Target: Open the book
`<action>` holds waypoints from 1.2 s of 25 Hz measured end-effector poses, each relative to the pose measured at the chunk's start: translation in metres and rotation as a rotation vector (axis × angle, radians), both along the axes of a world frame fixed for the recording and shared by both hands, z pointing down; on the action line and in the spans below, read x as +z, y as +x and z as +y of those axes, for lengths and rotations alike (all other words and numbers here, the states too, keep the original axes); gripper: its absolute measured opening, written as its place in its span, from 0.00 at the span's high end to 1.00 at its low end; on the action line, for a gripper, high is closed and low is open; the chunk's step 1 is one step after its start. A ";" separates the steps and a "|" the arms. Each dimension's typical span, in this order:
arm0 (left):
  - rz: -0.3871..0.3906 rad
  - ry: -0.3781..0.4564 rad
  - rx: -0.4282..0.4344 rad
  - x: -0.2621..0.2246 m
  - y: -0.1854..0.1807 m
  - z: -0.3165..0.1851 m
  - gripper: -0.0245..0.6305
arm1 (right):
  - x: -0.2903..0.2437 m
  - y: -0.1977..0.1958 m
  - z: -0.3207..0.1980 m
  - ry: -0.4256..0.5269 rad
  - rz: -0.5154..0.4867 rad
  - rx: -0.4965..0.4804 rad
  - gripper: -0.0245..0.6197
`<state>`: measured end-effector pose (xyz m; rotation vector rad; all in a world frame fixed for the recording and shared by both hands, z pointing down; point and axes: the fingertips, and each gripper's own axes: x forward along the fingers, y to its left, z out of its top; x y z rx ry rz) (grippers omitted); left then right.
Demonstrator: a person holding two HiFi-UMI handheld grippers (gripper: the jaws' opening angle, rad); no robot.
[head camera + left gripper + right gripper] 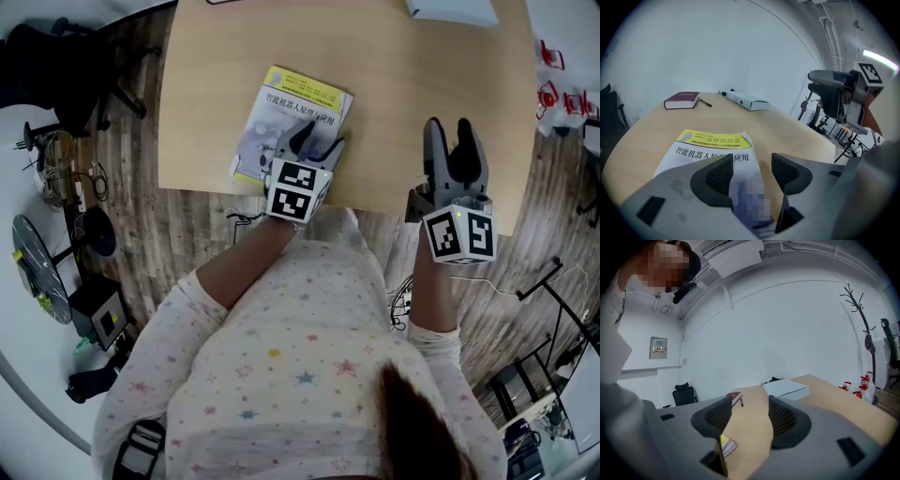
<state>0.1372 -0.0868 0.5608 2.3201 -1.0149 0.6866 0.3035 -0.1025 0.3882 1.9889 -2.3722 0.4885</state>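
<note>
A closed paperback book [281, 117] with a yellow band across the top of its white cover lies on the wooden table [403, 94], near the front left. My left gripper [314, 141] hovers over its lower right corner. In the left gripper view the book [710, 150] runs under the left gripper [752, 171], and its right edge passes between the open jaws. My right gripper [450, 131] stands open over bare table to the right, close to the front edge. In the right gripper view the right gripper [750, 416] holds nothing, and a corner of the book [726, 445] shows low on the left.
A white flat box [450, 9] lies at the table's far side, with a maroon book [682, 100] and a pen [705, 102] beyond. Red items [548, 94] sit on the floor to the right. An office chair [56, 66] stands at left.
</note>
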 end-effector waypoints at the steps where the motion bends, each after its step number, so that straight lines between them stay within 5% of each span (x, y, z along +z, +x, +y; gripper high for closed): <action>1: -0.012 0.000 0.003 0.001 0.001 0.001 0.57 | 0.000 0.000 0.000 0.002 -0.002 -0.002 0.61; 20: -0.297 0.119 0.033 0.024 0.010 0.003 0.57 | 0.001 -0.003 0.012 0.003 -0.031 -0.021 0.62; 30: -0.395 0.090 0.041 0.040 0.001 0.003 0.57 | 0.005 -0.002 0.018 -0.008 -0.095 -0.023 0.62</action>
